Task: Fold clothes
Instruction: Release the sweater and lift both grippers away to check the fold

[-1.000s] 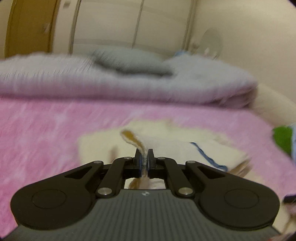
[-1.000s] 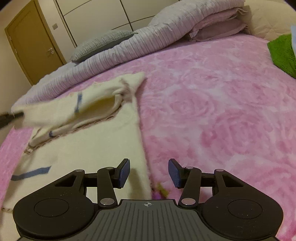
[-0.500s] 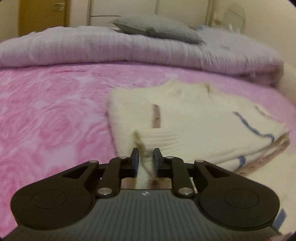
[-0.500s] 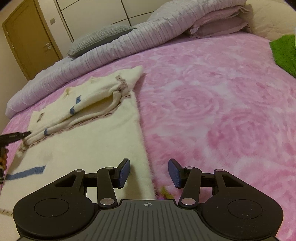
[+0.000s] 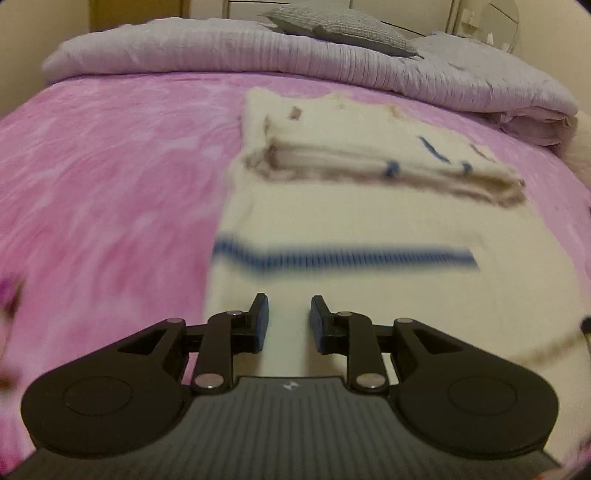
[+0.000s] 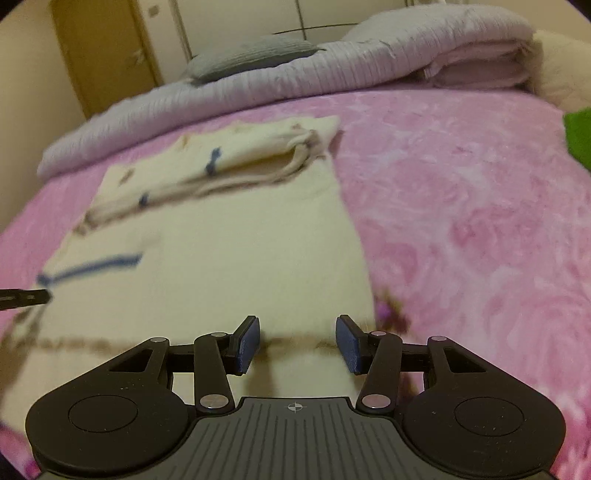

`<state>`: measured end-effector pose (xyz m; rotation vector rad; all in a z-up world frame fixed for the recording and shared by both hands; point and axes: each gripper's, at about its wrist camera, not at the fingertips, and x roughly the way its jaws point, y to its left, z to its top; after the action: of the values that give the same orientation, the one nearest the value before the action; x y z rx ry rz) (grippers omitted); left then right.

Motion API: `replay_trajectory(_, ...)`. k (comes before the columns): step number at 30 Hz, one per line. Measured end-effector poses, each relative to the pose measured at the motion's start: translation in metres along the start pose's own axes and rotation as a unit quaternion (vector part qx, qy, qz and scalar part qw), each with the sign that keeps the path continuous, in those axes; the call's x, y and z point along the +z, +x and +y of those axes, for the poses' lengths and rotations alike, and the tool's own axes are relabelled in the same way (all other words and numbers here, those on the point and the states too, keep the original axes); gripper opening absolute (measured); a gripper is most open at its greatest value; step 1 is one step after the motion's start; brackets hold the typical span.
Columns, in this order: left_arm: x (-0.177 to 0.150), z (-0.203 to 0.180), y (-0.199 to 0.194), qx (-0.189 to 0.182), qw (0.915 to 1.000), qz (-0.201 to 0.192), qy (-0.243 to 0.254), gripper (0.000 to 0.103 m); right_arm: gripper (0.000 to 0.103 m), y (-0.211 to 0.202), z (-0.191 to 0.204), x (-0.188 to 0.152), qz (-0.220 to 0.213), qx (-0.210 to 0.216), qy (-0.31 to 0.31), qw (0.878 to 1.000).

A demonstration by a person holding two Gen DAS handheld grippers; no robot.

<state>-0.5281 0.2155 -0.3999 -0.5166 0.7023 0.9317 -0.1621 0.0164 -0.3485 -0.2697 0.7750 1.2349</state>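
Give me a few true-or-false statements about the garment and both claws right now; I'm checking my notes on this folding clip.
1. The left claw is clamped on the cream sweater. False: its jaws stand apart, nothing between them.
2. The right claw is open above the sweater's near edge. True.
3. Folded sleeves lie across the far part of the sweater. True.
4. The sweater lies on a green blanket. False: it lies on a pink blanket; something green shows only at the right edge.
5. A grey pillow rests on the lilac duvet behind the sweater. True.
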Motion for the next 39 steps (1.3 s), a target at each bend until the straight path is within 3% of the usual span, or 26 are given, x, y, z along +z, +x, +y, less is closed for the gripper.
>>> replay_trajectory(6,-0.025,-0.010,-0.064,0.005,0.9988,0.025,-0.042,0.022,0.050,-0.029,0.031,-0.022,0.005,-0.008,-0.019,1.000)
replay_trajectory(21,-0.063,-0.045,-0.166,0.019,0.9994,-0.025,0.012,0.029,0.050,-0.102,0.065,-0.058,-0.014,-0.010,-0.024,1.000)
replay_trajectory(31,-0.070,-0.052,-0.193,0.024,0.9986,-0.041,0.022,0.031,0.050,-0.124,0.061,-0.068,-0.021,-0.002,-0.015,1.000)
replay_trajectory(39,-0.071,-0.062,-0.181,0.019,0.9988,-0.030,0.034,0.033,0.050,-0.118,0.054,-0.069,-0.014,-0.012,-0.008,1.000)
